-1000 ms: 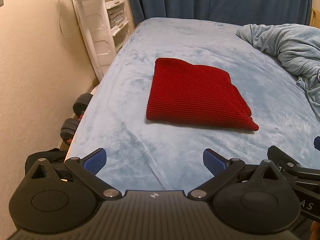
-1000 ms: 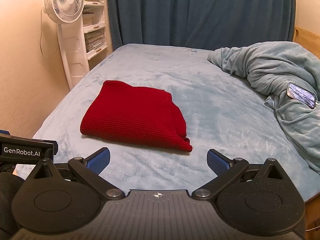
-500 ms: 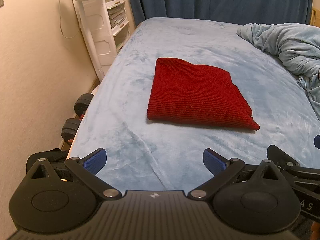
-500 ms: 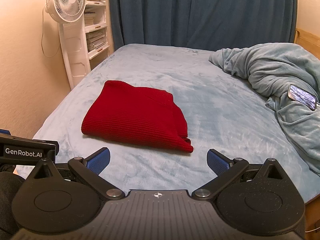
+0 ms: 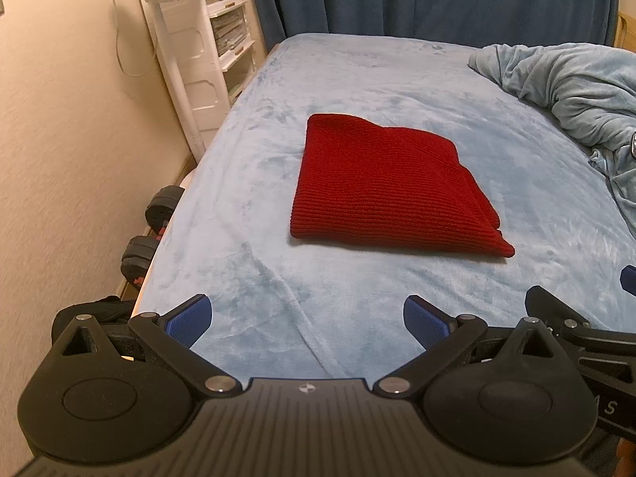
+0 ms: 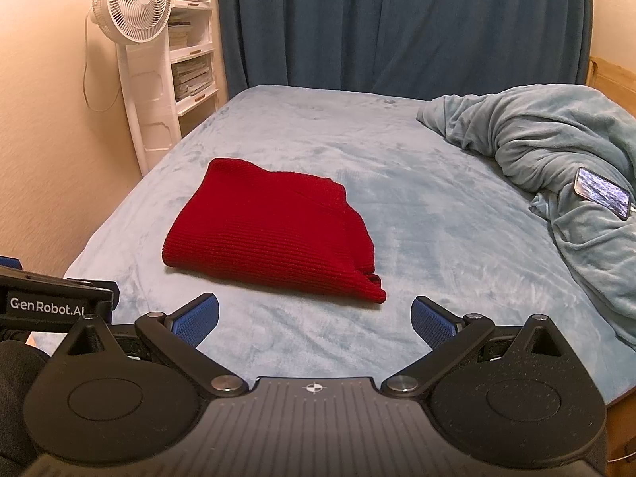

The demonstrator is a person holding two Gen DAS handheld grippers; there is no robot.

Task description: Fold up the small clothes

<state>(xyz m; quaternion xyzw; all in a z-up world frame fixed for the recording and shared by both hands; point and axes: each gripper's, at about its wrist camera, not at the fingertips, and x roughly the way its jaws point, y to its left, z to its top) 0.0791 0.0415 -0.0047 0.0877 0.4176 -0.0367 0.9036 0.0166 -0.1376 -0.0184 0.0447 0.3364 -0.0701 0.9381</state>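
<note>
A red knit garment (image 5: 385,187) lies folded into a flat rectangle on the light blue bed (image 5: 357,79); it also shows in the right wrist view (image 6: 270,234). My left gripper (image 5: 306,318) is open and empty, held back near the bed's near edge, apart from the garment. My right gripper (image 6: 314,318) is open and empty, also just short of the garment's near edge. Part of the right gripper shows at the right edge of the left wrist view (image 5: 576,330).
A crumpled blue blanket (image 6: 556,151) lies at the right with a phone (image 6: 602,192) on it. A white fan (image 6: 131,0) and shelf unit (image 6: 190,39) stand by the left wall. Dumbbells (image 5: 159,214) sit on the floor. A dark curtain (image 6: 397,20) hangs behind.
Both grippers have drifted slightly; the views tilt up a little. The garment has not moved and both grippers stay open.
</note>
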